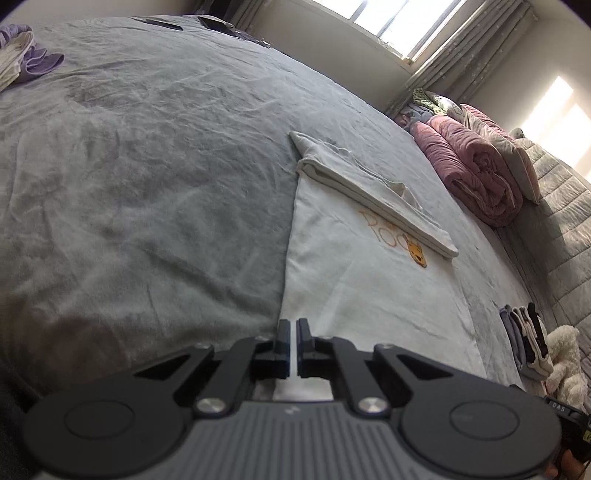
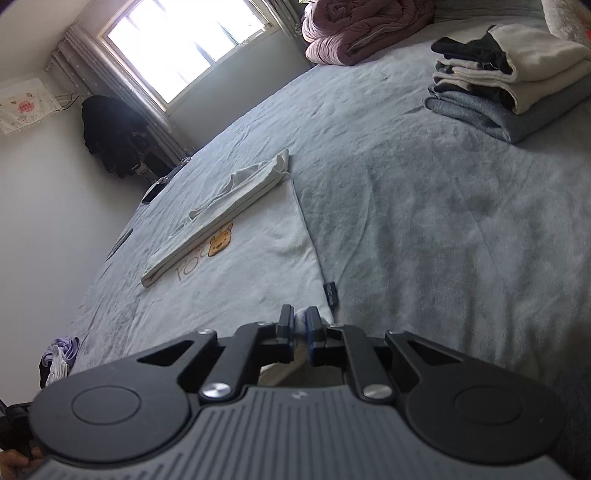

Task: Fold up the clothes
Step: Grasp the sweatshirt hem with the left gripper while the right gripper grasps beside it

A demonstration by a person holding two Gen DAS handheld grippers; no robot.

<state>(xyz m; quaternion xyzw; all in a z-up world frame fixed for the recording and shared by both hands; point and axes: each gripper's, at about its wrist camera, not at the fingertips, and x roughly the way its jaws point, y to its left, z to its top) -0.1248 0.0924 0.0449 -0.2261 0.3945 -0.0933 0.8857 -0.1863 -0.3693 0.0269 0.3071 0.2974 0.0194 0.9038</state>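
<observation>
A white shirt [image 1: 362, 288] with an orange bear print lies flat on the grey bed cover [image 1: 147, 184], its far part folded over into a narrow band. My left gripper [image 1: 294, 326] is shut on the shirt's near left hem, a thin strip of white cloth between its pads. In the right wrist view the same white shirt [image 2: 240, 280] spreads ahead, and my right gripper [image 2: 300, 317] is shut on its bunched near right corner, beside a small dark tag.
A stack of folded clothes [image 2: 506, 88] sits on the bed at the right, near a rolled pink quilt [image 1: 476, 173]. A purple and white heap [image 1: 22, 51] lies at the far left. Dark flat items [image 1: 218, 24] rest by the far edge under the window.
</observation>
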